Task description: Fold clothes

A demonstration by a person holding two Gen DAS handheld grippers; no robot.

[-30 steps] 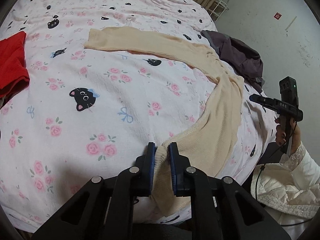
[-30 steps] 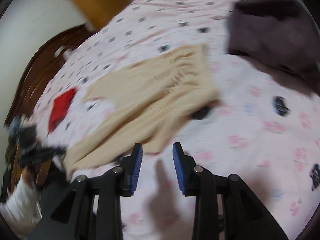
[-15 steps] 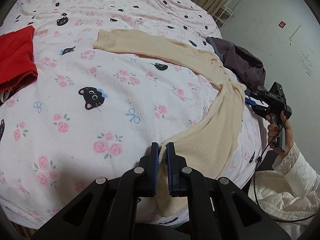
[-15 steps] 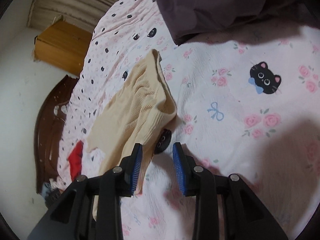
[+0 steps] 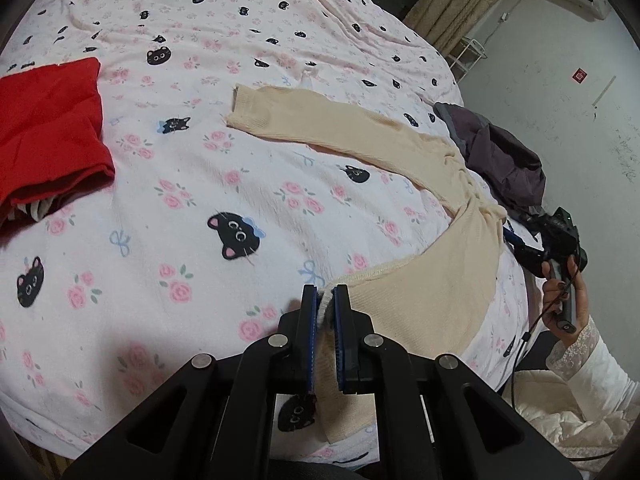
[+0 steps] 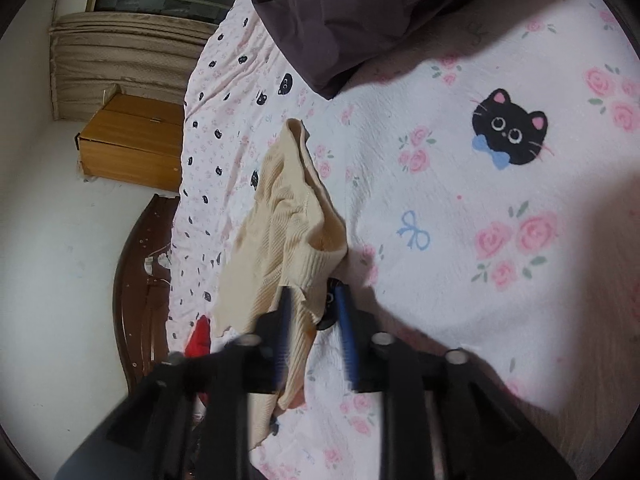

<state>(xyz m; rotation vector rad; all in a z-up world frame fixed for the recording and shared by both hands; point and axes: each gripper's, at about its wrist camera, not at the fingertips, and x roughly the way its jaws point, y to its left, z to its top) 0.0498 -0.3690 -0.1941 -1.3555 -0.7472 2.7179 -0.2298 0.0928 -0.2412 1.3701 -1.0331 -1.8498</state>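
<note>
A cream knit sweater (image 5: 432,280) lies along the right side of a bed with a pink sheet (image 5: 200,208) printed with cats and roses. One sleeve (image 5: 320,124) stretches toward the bed's middle. My left gripper (image 5: 325,300) is shut on the sweater's near hem corner. In the right wrist view the same cream sweater (image 6: 288,216) lies bunched just ahead. My right gripper (image 6: 312,300) has its jaws opening around a fold of the sweater's edge, and its blue pads do not press on the fabric. A hand (image 5: 560,292) holds that right gripper at the bed's right edge.
A folded red garment (image 5: 48,132) lies at the bed's left. A dark purple-grey garment (image 5: 500,160) is heaped at the right edge, also large in the right wrist view (image 6: 360,12). A wooden cabinet (image 6: 132,144), a curtain (image 6: 120,56) and a dark headboard (image 6: 140,280) stand beyond the bed.
My right gripper rolled and dropped toward the sweater's bunched edge, and its jaws widened around the fabric. My left gripper closed tighter on the hem corner and shifted slightly.
</note>
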